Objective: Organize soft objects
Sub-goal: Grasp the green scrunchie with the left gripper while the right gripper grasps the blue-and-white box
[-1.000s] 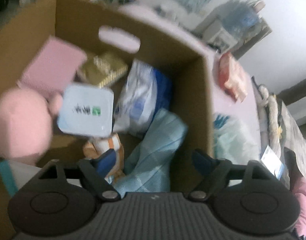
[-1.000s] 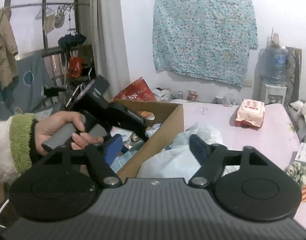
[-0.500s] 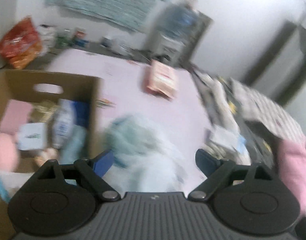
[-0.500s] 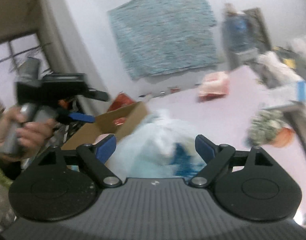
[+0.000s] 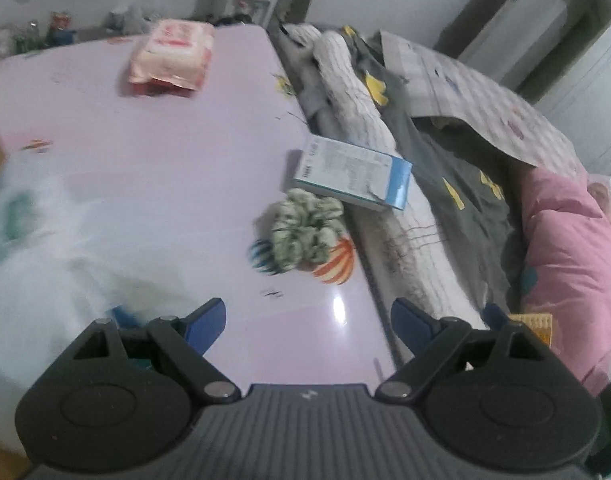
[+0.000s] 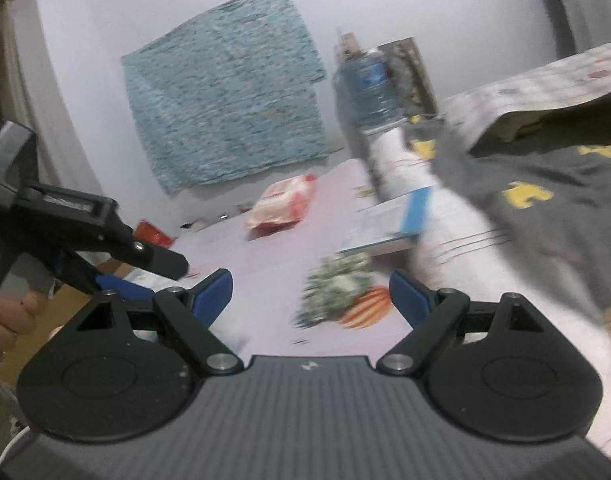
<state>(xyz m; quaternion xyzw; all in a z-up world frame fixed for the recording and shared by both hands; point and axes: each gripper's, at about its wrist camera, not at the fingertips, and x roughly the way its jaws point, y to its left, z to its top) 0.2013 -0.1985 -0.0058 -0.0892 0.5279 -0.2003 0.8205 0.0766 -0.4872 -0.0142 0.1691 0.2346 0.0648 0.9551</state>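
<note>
Left wrist view: left gripper (image 5: 307, 322) has its blue-tipped jaws spread wide, nothing between them, over a glossy pale-lilac table (image 5: 153, 148). Green-and-white ruffled fabric scrunchie (image 5: 307, 230) lies at 12 o'clock from the jaws, resting on a printed striped balloon motif. Flat rectangular blue-and-white box (image 5: 353, 174) sits just beyond it at 1 o'clock, overhanging the table edge. Soft pink-and-white wipes pack (image 5: 171, 56) lies far off at 11 o'clock. Blurred, crinkly white plastic bag (image 5: 49, 248) at 9 o'clock.

Right wrist view: right gripper (image 6: 311, 300) jaws also stand wide apart and empty. Scrunchie (image 6: 337, 288) lies on the table just ahead, between the fingertips. Left gripper (image 6: 89, 236) enters at 9 o'clock, held in a hand (image 6: 5, 320). Grey bedding (image 6: 525, 208) at 2 o'clock.
</note>
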